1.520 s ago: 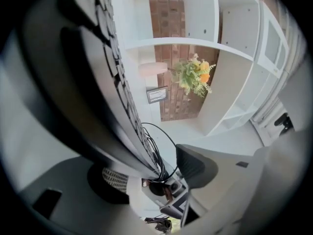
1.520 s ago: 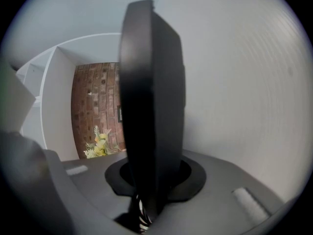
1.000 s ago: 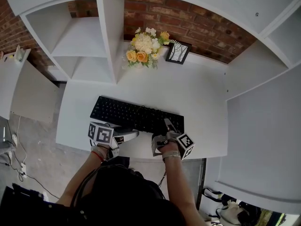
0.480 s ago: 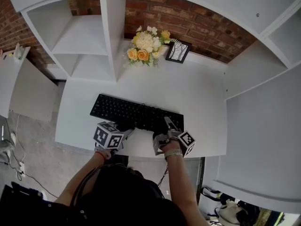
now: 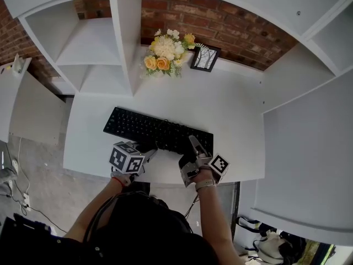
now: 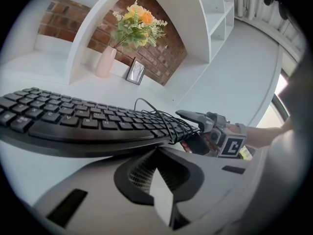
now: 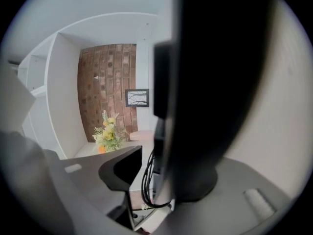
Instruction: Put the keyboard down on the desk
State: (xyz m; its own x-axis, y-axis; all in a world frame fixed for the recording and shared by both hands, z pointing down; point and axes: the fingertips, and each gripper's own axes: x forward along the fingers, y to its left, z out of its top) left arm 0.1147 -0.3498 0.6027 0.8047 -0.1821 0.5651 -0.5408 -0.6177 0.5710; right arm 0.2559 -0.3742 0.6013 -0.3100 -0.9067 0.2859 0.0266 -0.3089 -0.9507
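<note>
The black keyboard (image 5: 157, 132) lies on the white desk (image 5: 231, 115), near its front edge. My left gripper (image 5: 150, 152) is shut and empty, just in front of the keyboard's front edge (image 6: 73, 141); its fingers (image 6: 159, 180) meet below that edge. My right gripper (image 5: 190, 150) straddles the keyboard's right end and is open, its jaws having just been opening. In the right gripper view the keyboard (image 7: 215, 82) stands edge-on between the jaws, with a gap beside the left finger (image 7: 122, 165). A black cable (image 6: 161, 116) is coiled on that end.
A vase of yellow and white flowers (image 5: 165, 51) and a small picture frame (image 5: 205, 58) stand at the back against the brick wall. White shelves (image 5: 88, 43) rise at the left, a white side panel (image 5: 309, 148) at the right.
The left gripper let go of the keyboard's front edge, shut and rolled over. The right gripper's upper finger lifted off the keys as its jaws spread. The keyboard stayed in place.
</note>
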